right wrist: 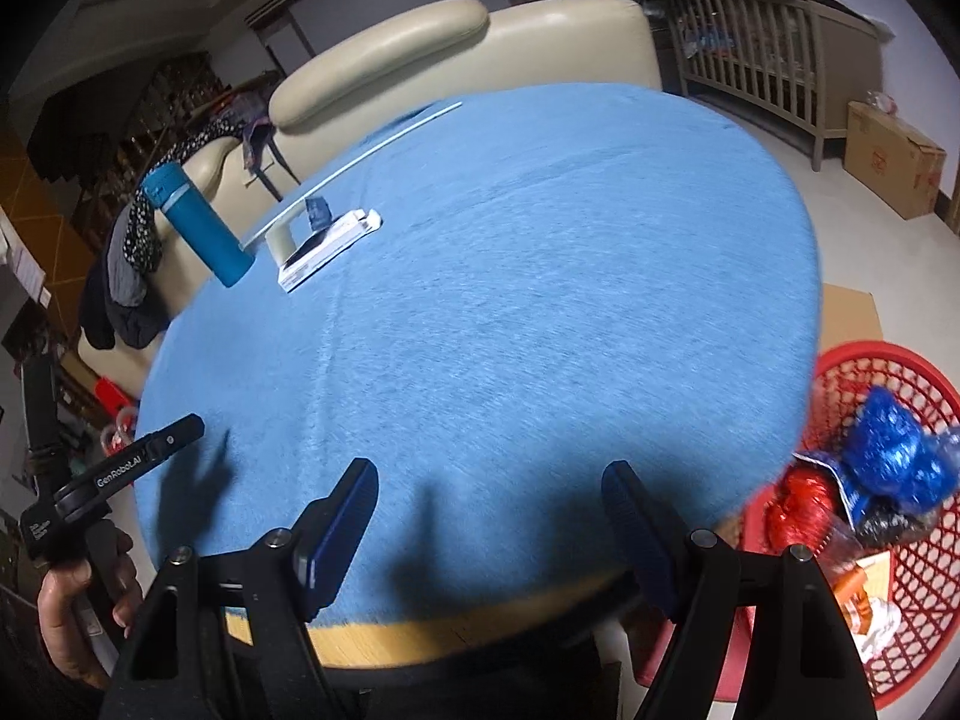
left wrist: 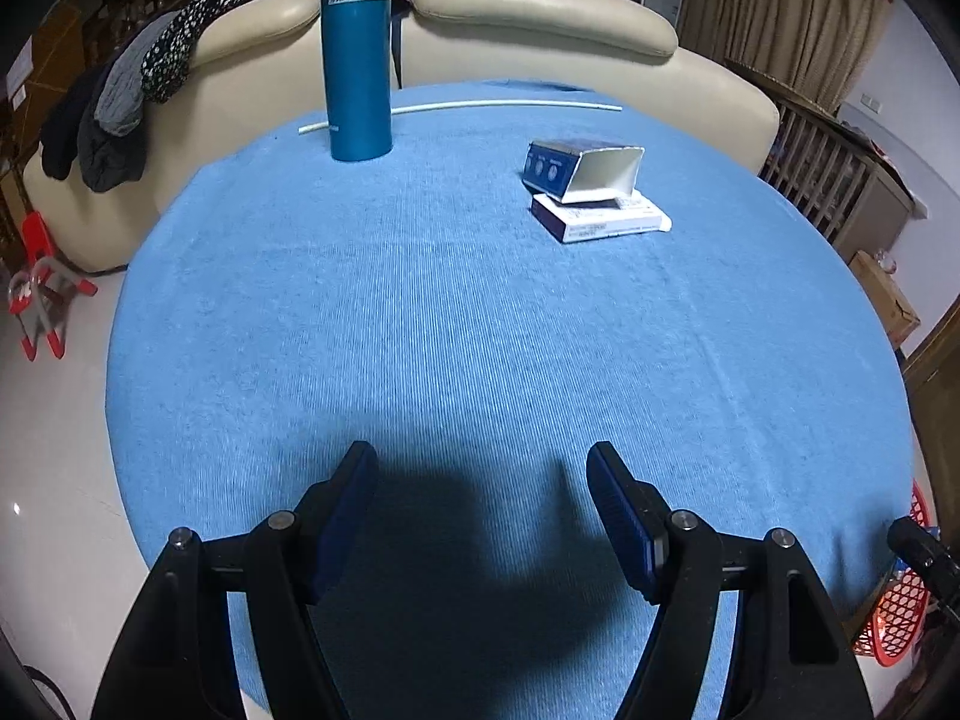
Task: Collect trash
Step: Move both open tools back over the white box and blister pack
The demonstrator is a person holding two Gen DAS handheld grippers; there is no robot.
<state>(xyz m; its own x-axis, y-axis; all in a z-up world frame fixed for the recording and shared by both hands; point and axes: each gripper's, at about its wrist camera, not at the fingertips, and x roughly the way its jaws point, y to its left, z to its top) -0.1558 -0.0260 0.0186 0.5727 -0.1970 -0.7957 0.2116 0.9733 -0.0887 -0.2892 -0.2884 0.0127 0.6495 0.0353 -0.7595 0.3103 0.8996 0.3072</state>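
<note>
Here 2 boxes (left wrist: 594,198) sit well inside the blue tablecloth (left wrist: 420,330).

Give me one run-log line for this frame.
left gripper: open, empty | right gripper: open, empty | boxes: on table, untouched | red basket: beside table, holds trash

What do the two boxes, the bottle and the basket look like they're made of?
Boxes: thin printed cardboard, the upper one's open end showing a plain white inside. Bottle: probably painted metal with a plastic flip lid, smooth teal sheen. Basket: red moulded plastic, open lattice walls.
</note>
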